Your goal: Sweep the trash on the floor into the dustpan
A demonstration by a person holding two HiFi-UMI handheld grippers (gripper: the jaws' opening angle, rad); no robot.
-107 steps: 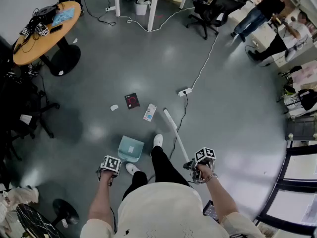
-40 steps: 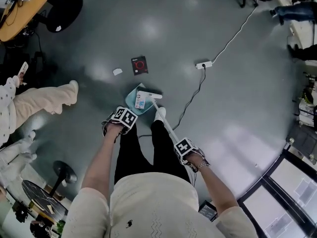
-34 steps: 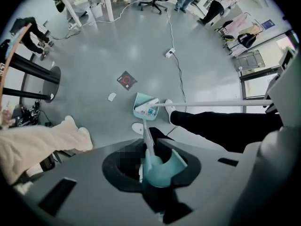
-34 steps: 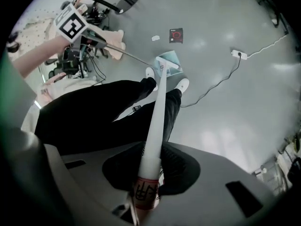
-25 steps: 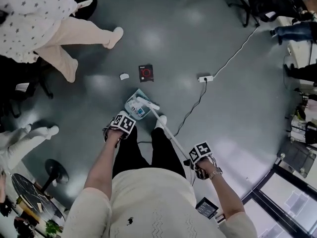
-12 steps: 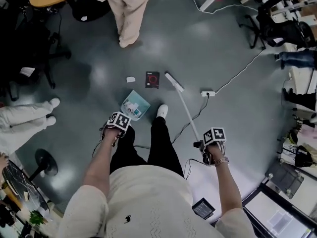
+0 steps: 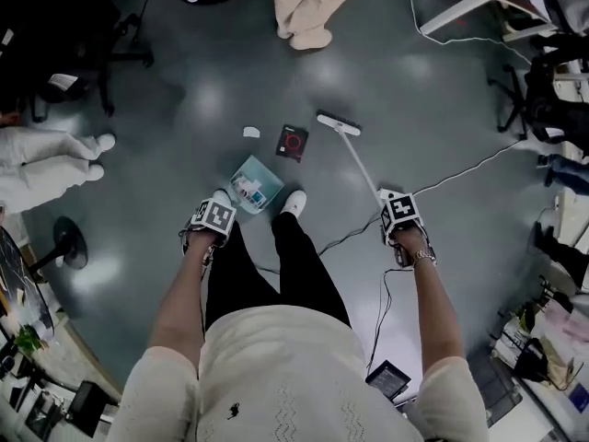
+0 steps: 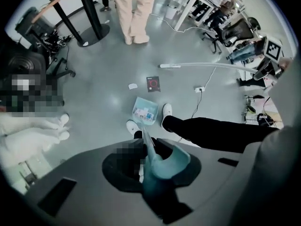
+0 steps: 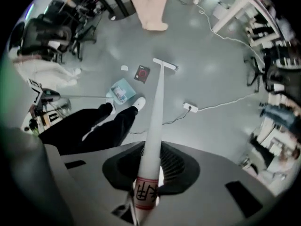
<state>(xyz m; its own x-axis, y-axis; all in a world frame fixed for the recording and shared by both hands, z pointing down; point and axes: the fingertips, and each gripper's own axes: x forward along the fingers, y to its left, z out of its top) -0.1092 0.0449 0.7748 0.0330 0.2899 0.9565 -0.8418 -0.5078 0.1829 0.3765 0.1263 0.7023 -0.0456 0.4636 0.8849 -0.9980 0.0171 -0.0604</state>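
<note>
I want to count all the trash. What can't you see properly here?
White scrap, head view: too small to identify.
Packet in the dustpan, head and left gripper views: print too small.
Dark packet, head view: print too small.
Person near the broom, head view: cut by top edge, only legs show.

The person I guide from afar wears a cream short-sleeved knit top (image 7: 294, 366) with a small dark emblem (image 7: 228, 410), black trousers (image 7: 276, 279) and white shoes (image 7: 293, 203), a watch (image 7: 423, 258) on the right wrist. The left gripper (image 7: 210, 225) and right gripper (image 7: 402, 221), grey-bodied, each carry a cube (image 7: 398, 210) of black-and-white square markers.
</note>
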